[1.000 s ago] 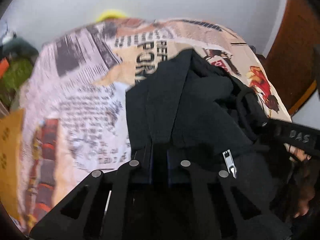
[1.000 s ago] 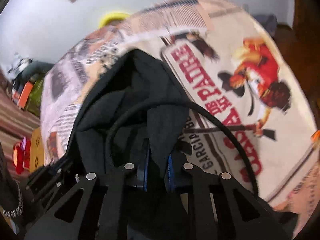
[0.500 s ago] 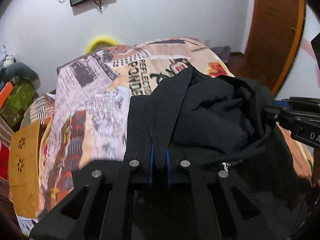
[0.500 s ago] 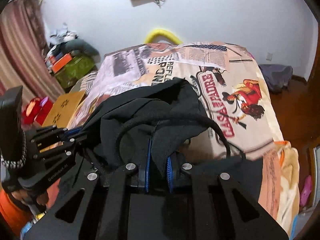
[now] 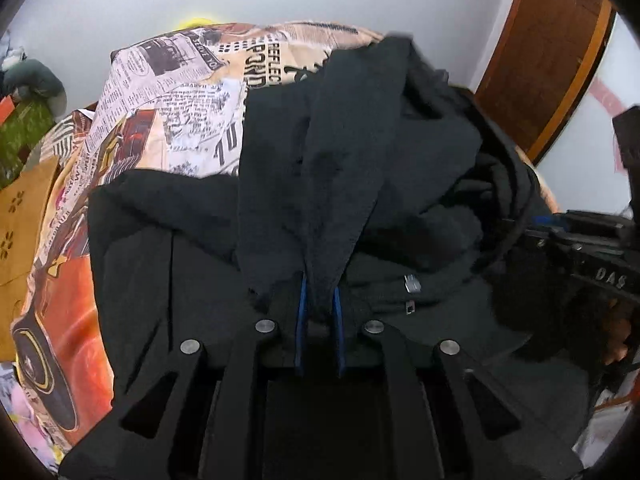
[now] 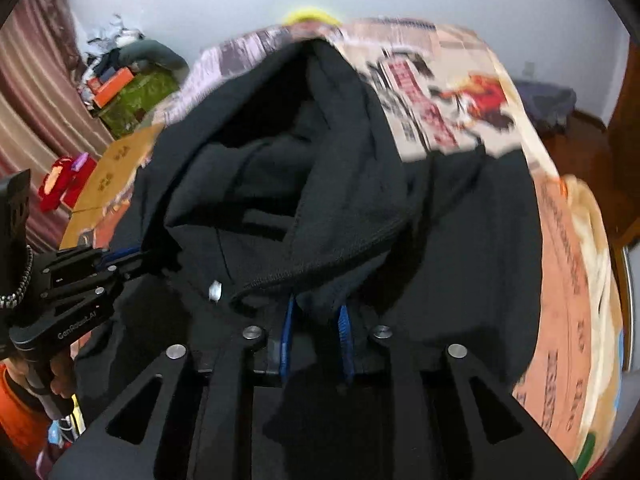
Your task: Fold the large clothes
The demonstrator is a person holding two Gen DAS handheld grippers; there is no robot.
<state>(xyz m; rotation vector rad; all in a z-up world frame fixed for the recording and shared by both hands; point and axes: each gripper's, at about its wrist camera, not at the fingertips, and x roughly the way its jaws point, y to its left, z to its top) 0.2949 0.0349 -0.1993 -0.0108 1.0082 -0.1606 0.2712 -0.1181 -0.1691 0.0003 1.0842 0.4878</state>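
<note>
Left wrist view shows the left gripper [image 5: 319, 312] pinching black hoodie [image 5: 360, 184] fabric between blue pads, the right gripper [image 6: 316, 328] likewise clamped on the hood edge, the garment bunched over the printed bedspread [image 5: 172, 92], folding seemingly barely begun, with bare bed beyond and the bedspread's edge near right.

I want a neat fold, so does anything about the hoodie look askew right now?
Yes. The hoodie is bunched and crumpled between the left claw and right claw, not spread flat on the bed. Its hood gapes open and the zipper pull dangles loose.
</note>
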